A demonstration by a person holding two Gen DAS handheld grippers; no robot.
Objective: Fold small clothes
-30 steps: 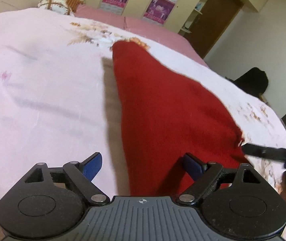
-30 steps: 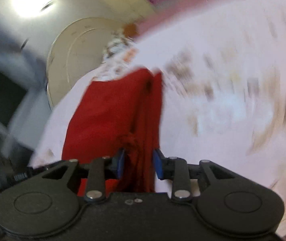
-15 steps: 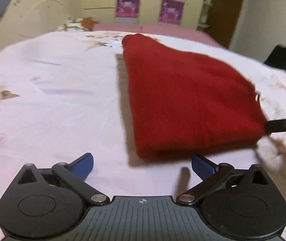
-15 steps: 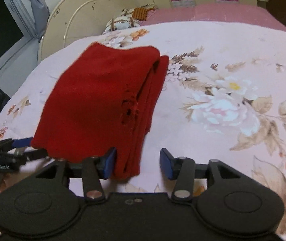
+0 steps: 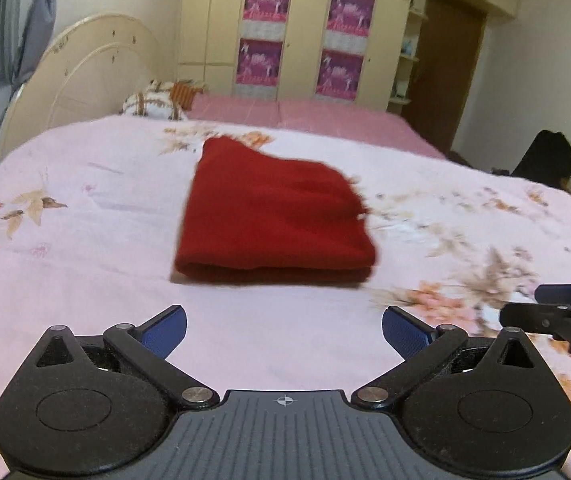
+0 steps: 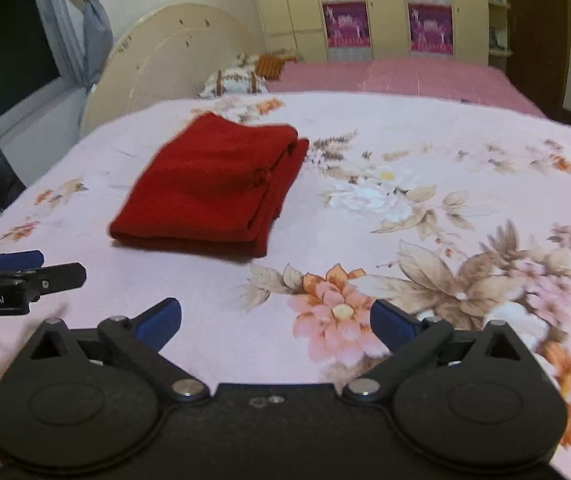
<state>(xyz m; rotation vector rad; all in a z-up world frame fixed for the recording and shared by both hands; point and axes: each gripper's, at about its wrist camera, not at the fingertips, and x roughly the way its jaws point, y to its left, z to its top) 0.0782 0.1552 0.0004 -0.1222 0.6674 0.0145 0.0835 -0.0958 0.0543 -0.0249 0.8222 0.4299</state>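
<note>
The red cloth (image 5: 273, 216) lies folded into a thick rectangle on the bed (image 5: 85, 240), its rounded fold edge toward the cameras and its layered open edges on the right side, as the right wrist view shows (image 6: 213, 188). It rests flat by itself, touched by nothing, which suggests the fold is done and the piece has been set down to stay.

The left hand-held gripper (image 5: 283, 330) is spread wide with nothing between its blue pads; its jaws have just been opening. The right hand-held gripper (image 6: 275, 320) is likewise fully spread and empty, its jaws having just opened off the cloth. Both sit short of the cloth, over bare sheet, likely clearing away so the stack is not dragged or disturbed.
</note>
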